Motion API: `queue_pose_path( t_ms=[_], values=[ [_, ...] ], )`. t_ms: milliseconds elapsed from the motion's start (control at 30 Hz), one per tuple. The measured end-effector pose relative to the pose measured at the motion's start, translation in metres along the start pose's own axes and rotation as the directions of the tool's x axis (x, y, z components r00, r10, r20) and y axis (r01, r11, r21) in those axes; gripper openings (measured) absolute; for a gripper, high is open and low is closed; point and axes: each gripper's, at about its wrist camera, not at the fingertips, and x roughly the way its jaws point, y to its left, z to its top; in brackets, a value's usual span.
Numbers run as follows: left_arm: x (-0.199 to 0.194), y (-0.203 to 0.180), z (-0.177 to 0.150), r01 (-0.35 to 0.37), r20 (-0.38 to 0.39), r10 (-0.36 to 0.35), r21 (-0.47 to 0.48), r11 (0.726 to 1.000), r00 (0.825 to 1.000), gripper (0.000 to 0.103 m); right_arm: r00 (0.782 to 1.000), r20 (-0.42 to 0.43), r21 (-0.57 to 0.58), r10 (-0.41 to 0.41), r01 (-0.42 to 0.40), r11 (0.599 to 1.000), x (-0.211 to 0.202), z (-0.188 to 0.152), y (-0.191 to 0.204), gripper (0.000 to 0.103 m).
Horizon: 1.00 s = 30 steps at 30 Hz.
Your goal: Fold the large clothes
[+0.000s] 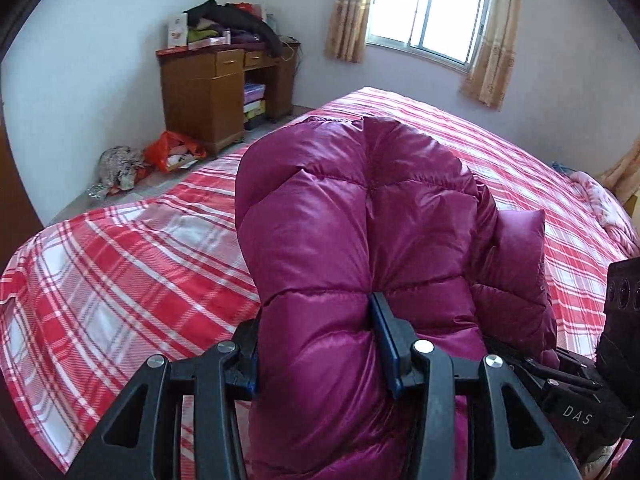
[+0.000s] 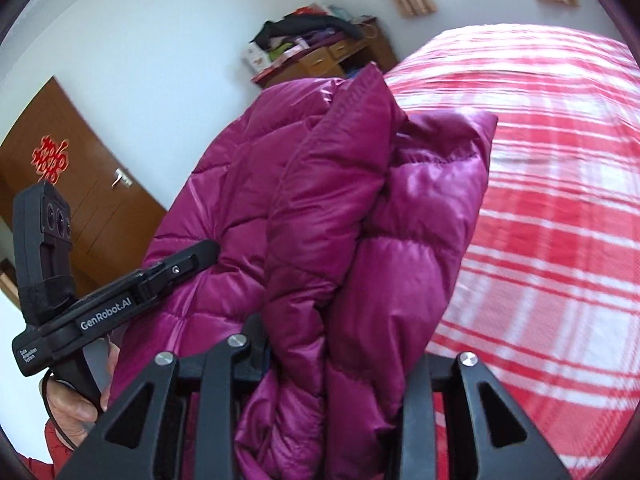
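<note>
A magenta quilted down jacket (image 1: 340, 216) hangs bunched above the red plaid bed (image 1: 120, 264). My left gripper (image 1: 320, 344) is shut on a thick fold of it, its fingers (image 1: 386, 344) pressed into the padding. In the right wrist view the same jacket (image 2: 320, 200) fills the middle, and my right gripper (image 2: 336, 344) is shut on another fold, its fingertips buried in the fabric. The left gripper also shows in the right wrist view (image 2: 200, 252), clamped on the jacket's left side. The right gripper's body shows at the right edge of the left wrist view (image 1: 592, 384).
The bed (image 2: 560, 200) lies below and to the right. A wooden desk (image 1: 216, 88) piled with clothes stands by the far wall. Bags (image 1: 172, 152) lie on the floor beside it. A curtained window (image 1: 428, 12) is behind the bed, a brown door (image 2: 80, 184) to the left.
</note>
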Motion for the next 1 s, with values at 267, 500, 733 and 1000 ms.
queue_pose_path(
  t_ms=[267, 500, 733, 1000],
  values=[
    [0.029, 0.052, 0.027, -0.155, 0.039, 0.156, -0.030, 0.988, 0.987, 0.047, 0.999, -0.019, -0.082, 0.040, -0.042, 0.996, 0.082, 0.034, 0.025, 0.034],
    [0.076, 0.074, 0.032, -0.224, -0.012, 0.223, -0.042, 0.974, 0.975, 0.047, 0.998, -0.068, -0.073, 0.017, -0.022, 0.997, 0.139, 0.052, 0.012, 0.034],
    [0.104, 0.078, 0.030, -0.273, -0.032, 0.272, -0.044, 0.961, 0.962, 0.048, 0.994, -0.111, -0.041, -0.003, -0.001, 0.999, 0.168, 0.058, -0.009, 0.037],
    [0.105, 0.078, 0.018, -0.284, 0.018, 0.284, 0.007, 0.959, 0.959, 0.050, 0.996, -0.084, 0.043, 0.005, -0.001, 0.999, 0.139, 0.058, -0.028, 0.056]
  ],
)
